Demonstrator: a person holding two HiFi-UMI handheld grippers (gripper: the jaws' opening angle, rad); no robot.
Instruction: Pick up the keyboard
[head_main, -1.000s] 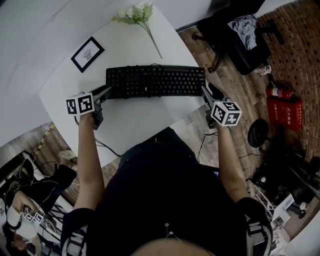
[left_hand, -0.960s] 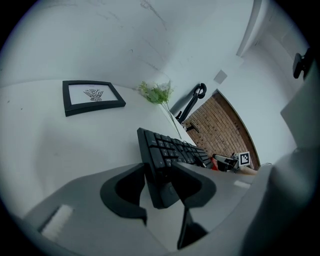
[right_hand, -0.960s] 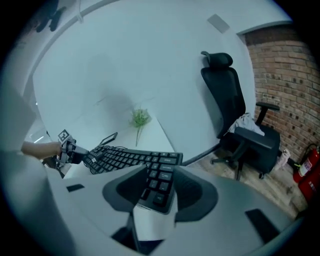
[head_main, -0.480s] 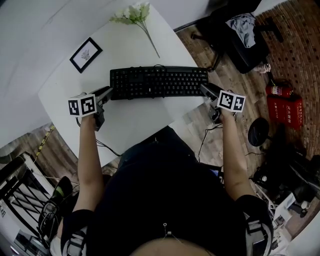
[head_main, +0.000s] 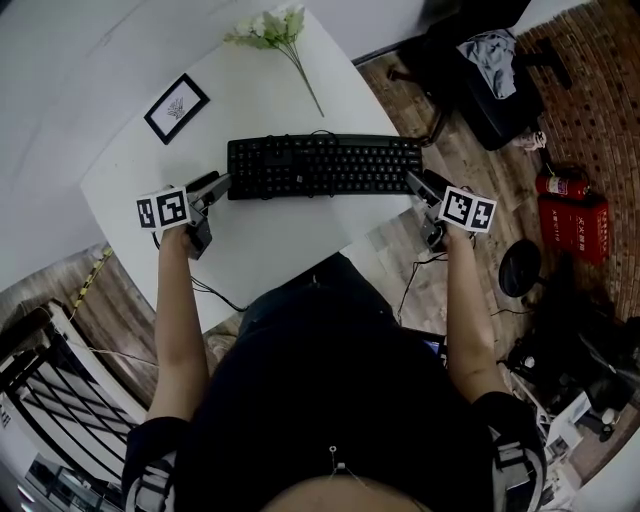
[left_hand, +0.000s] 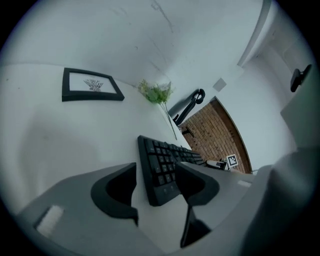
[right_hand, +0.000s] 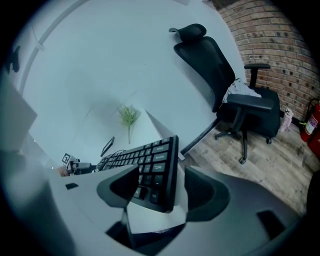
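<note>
I set the left hand-held gripper and right hand-held gripper at the left and right ends of the keyboard lying mid-surface, jaws just opened wide around each end, unclamped, for a level lift.

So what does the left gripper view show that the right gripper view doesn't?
Only the left gripper view shows the picture frame face-on, with its drawing, and the left end of the keyboard close up. Only the right gripper view shows the fire extinguisher, the clothes on the chair, and the keyboard's right end close up. Both show the keyboard, the flowers and the white table.
</note>
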